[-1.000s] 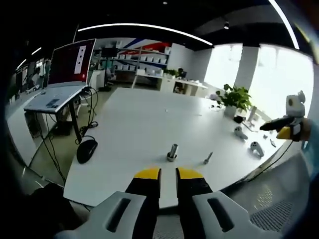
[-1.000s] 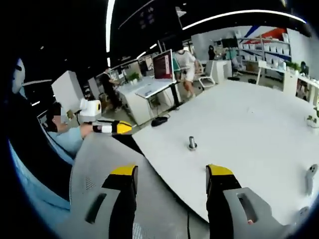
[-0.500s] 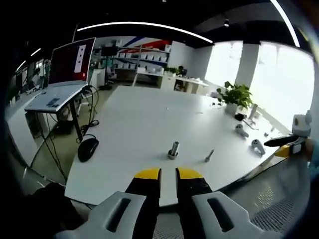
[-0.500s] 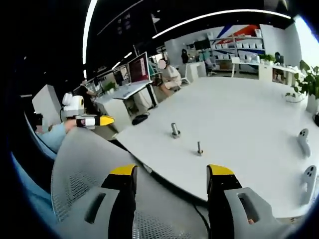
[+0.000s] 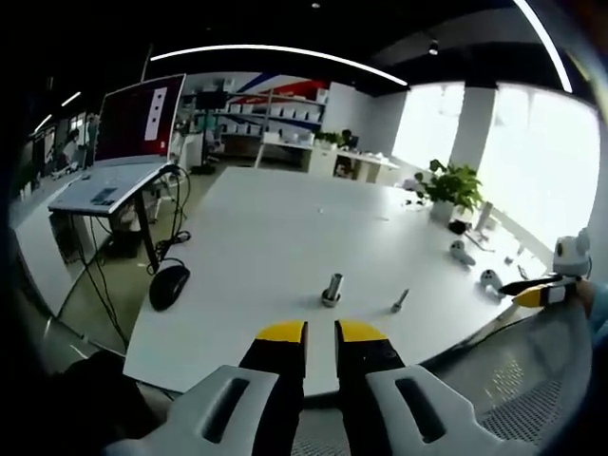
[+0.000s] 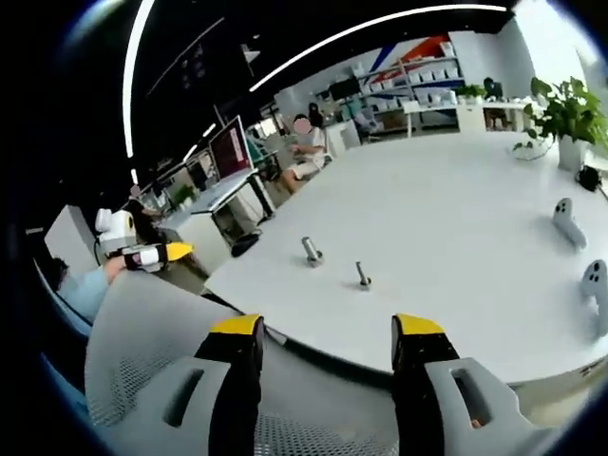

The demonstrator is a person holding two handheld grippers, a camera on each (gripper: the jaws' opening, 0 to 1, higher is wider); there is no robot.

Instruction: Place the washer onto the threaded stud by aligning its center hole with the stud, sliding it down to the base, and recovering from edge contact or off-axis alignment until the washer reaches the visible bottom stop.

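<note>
On the white table (image 5: 256, 237) stands a short metal post with a wider base (image 5: 330, 289), and to its right a thinner metal stud (image 5: 399, 301). The same post (image 6: 311, 251) and thin stud (image 6: 363, 275) stand near the table's edge in the right gripper view. No washer is clear enough to tell. My left gripper (image 5: 320, 332) is short of the table edge, shut, with nothing visible between its yellow tips. My right gripper (image 6: 327, 328) is open and empty above a mesh chair back. Each gripper also appears in the other's view: the right gripper (image 5: 541, 290), the left gripper (image 6: 152, 255).
A black mouse (image 5: 169, 285) lies at the table's left corner, with cables and a laptop desk (image 5: 114, 171) beyond. White controllers (image 6: 565, 220) and a potted plant (image 5: 451, 185) are on the far right. A grey mesh chair (image 6: 142, 361) is below; a person (image 6: 304, 152) sits far off.
The right gripper view has swung across the table, bringing the thin stud and controllers into sight. In the left gripper view the right gripper has sunk lower. Jaws are unchanged.
</note>
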